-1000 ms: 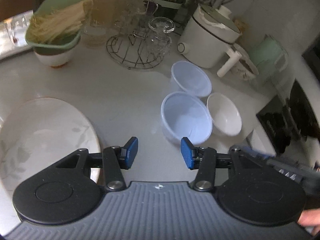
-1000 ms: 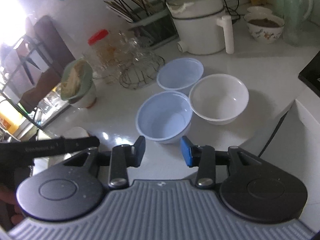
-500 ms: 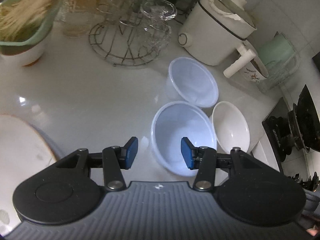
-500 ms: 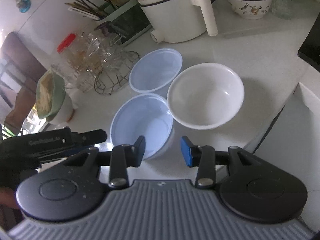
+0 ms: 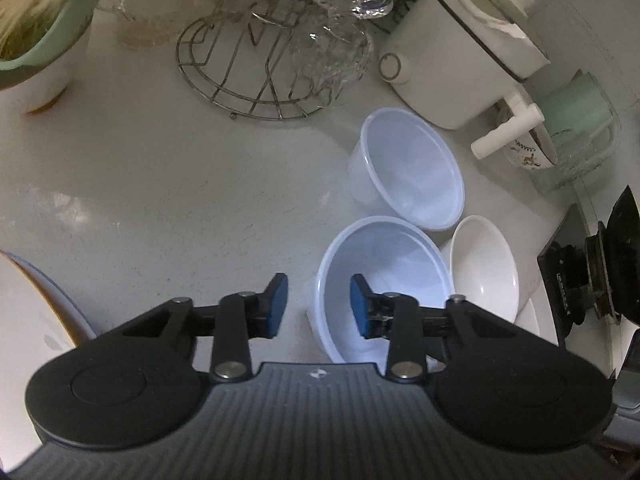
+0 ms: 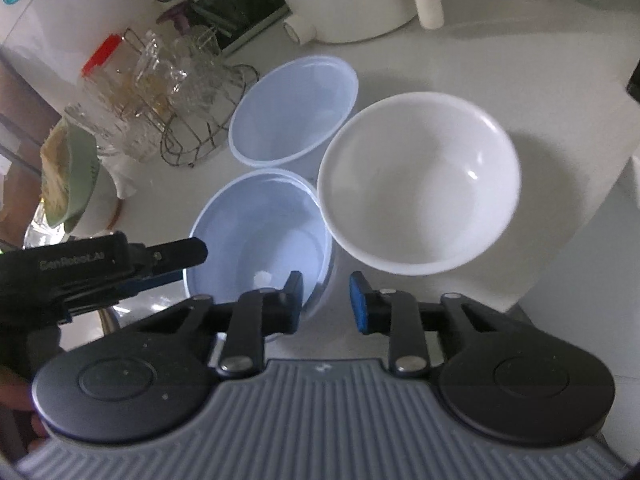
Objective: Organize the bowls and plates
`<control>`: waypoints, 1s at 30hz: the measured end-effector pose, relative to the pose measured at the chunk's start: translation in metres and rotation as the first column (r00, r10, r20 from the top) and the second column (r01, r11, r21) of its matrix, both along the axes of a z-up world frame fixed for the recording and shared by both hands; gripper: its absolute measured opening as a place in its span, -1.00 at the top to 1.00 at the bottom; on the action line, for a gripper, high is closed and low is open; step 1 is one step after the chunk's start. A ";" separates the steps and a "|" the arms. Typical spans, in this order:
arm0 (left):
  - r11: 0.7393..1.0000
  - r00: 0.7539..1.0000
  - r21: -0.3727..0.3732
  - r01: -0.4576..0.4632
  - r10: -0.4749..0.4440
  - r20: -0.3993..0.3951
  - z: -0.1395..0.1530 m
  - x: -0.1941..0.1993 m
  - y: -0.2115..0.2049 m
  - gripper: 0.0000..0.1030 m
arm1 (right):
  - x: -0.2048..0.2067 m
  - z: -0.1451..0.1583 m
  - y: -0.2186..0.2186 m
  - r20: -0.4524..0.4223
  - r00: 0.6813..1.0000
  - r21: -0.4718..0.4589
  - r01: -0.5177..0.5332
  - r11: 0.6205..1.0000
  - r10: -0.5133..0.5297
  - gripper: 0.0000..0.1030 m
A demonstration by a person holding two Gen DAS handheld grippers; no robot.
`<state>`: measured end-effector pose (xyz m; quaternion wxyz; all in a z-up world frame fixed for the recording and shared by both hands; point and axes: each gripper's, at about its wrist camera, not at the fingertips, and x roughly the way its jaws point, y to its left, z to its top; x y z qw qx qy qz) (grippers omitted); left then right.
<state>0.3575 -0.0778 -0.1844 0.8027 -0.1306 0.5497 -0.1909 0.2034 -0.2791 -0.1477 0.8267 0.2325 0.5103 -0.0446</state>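
Both grippers are down over the same bowl now. Left gripper [image 5: 319, 305] first: its jaws are closing, and the near-left wall of the nearest pale blue bowl [image 5: 384, 276] stands in the gap, one blue pad outside the rim, the other inside over the hollow. The pads don't look pressed on the plastic yet, so I'd call it straddling, not gripping. Right gripper [image 6: 325, 299] mirrors it on the other side: jaws closing too, the left pad inside the bowl [image 6: 256, 232], the right pad outside it, the rim running between them and no clear pinch yet. In the right view the left gripper's black finger [image 6: 176, 254] reaches across that bowl's left rim, so each tool has its own side and neither is clearly nearer.

Just beyond, touching or nearly touching the blue rim, sits the white bowl [image 6: 416, 184], right of the blue one from the right hand's view. Further back is the second pale blue bowl [image 6: 294, 112], close against both. At the left edge of the left view, a big plate [image 5: 28, 320] lies well apart from the bowls.

My read: the rim must stay centred between the pads
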 end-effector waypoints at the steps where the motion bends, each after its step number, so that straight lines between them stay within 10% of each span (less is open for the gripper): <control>1: 1.000 1.000 0.000 0.006 -0.006 0.001 0.000 0.000 -0.001 0.38 | 0.001 -0.001 0.001 -0.002 1.000 0.001 -0.004 1.000 0.004 0.61; 11: 0.998 1.000 -0.058 -0.002 0.001 -0.016 0.009 -0.004 0.006 0.53 | 0.002 0.005 0.004 -0.006 1.000 0.017 -0.026 1.000 0.026 0.68; 30: 0.997 1.000 0.071 -0.002 0.002 0.007 0.020 -0.029 0.027 0.51 | 0.005 0.006 0.034 0.029 0.985 -0.002 -0.169 0.986 0.169 0.68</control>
